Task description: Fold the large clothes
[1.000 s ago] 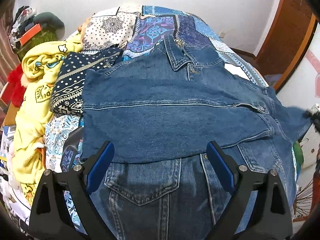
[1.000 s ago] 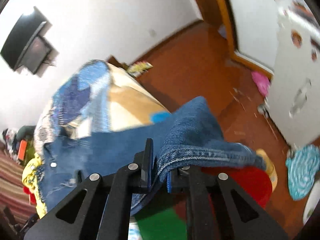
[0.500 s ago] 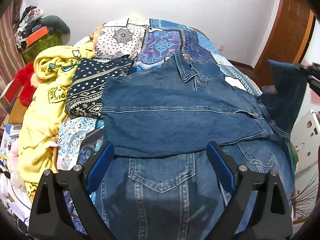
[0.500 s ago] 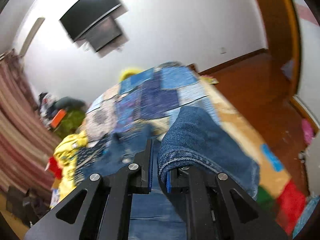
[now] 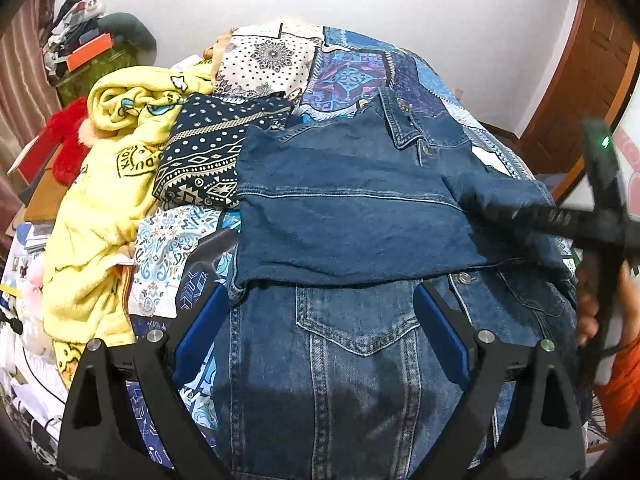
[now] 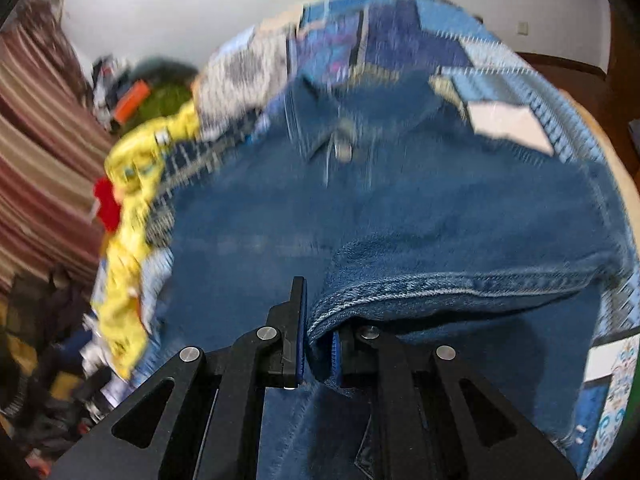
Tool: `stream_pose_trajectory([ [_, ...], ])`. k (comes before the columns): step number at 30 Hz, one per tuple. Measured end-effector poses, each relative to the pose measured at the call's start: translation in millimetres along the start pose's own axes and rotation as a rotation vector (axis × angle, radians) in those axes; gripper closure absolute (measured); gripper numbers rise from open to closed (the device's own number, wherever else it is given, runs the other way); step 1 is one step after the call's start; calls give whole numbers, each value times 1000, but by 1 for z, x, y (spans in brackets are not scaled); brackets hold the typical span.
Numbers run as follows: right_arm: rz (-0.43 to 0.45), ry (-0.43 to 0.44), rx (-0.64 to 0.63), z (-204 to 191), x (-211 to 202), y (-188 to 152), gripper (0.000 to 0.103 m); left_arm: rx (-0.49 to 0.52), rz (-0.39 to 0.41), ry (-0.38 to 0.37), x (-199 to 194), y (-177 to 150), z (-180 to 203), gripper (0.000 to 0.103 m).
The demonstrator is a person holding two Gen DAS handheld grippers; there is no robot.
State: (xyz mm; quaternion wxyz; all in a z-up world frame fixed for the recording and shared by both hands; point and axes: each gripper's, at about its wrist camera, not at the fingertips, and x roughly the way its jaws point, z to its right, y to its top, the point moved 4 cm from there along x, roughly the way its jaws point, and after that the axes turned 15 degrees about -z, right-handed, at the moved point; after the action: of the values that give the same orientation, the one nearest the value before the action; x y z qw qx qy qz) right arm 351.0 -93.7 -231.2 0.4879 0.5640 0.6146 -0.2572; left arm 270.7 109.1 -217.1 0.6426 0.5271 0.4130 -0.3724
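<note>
The dark blue denim jacket (image 5: 352, 216) lies spread across the middle of the bed, one side already laid over its chest, collar toward the far wall. The right gripper (image 6: 318, 344) is clamped on a thick stitched sleeve edge of it, held over the jacket's body; the left gripper (image 5: 320, 332) hovers above the chest pocket with its jaws wide apart and nothing between them. I judge the main risk to be the stiff, heavy denim dragging the laid fold askew, or the sleeve landing bunched. The bed's blue patchwork quilt (image 5: 348, 68) is crowded: a navy patterned cloth (image 5: 208, 160) touches the jacket, with a rumpled yellow fleece blanket (image 5: 100, 208) beside it, so either could snag. White wall and a wooden door (image 5: 576, 92) stand beyond.
</note>
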Motion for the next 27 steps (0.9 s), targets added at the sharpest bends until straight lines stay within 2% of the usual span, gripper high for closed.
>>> stream_pose_trajectory([
  [3,-73,-7,-5,0,12,-12,90,3,-3,4,1,1,3,9],
  [7,-100,2,-24,2,5,-26,89,21,-1,3,-1,7,16,9],
  [11,-117,80,-45,2,-12,-38,73,60,9,4,-5,17,38,9],
  [14,-74,58,-84,3,-28,-47,71,100,21,-10,-11,28,61,9],
  [17,5,14,-109,12,-53,-53,70,159,42,-18,-18,41,90,9],
  [21,137,-84,-94,40,-92,-57,68,243,69,-54,-25,61,133,9],
  [24,211,-171,-60,66,-115,-62,63,297,55,-106,-21,74,166,9],
  [27,244,-224,-19,93,-128,-67,59,353,19,-143,-7,84,202,9],
])
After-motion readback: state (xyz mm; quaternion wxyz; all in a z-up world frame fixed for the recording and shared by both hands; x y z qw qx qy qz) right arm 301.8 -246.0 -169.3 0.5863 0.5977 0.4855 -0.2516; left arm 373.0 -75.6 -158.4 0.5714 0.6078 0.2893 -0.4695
